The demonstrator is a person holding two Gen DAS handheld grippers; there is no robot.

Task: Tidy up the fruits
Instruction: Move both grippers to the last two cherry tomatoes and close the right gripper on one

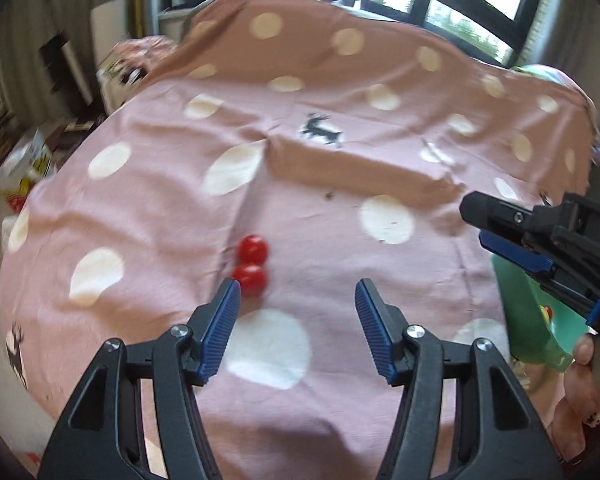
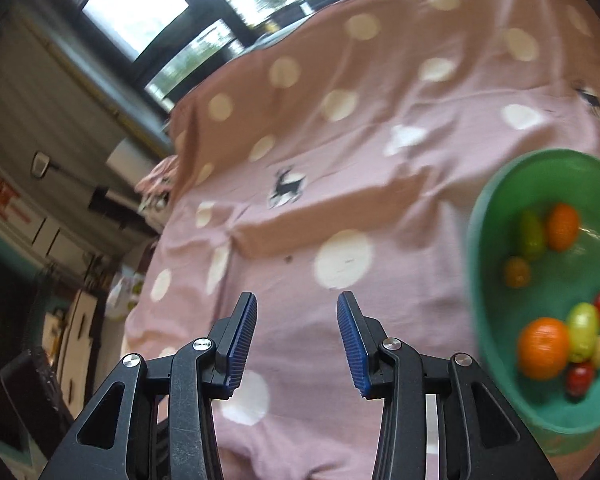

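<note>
My left gripper point(image 1: 298, 300) has its blue ribbed fingers point(image 1: 220, 332) spread apart with nothing between them, only the pink cotton cloth with white dots point(image 1: 340, 208) under the gap. Two small glossy red cherry tomatoes point(image 1: 251, 266) lie touching one another on that cloth, just ahead of the left finger's tip and slightly outside it; the nearer one sits right beside the tip, though I cannot tell whether it touches.

My right gripper point(image 2: 297, 312) is also parted, more narrowly, and empty, with bare cloth between its fingers. Off to the right of its right finger sits the round green plastic bowl point(image 2: 480, 280), holding two orange fruits point(image 2: 543, 347), some yellow-green ones point(image 2: 582, 330) and a few small red ones point(image 2: 580, 378). In the left view, the right gripper shows at the right edge, above the bowl's rim.
</note>
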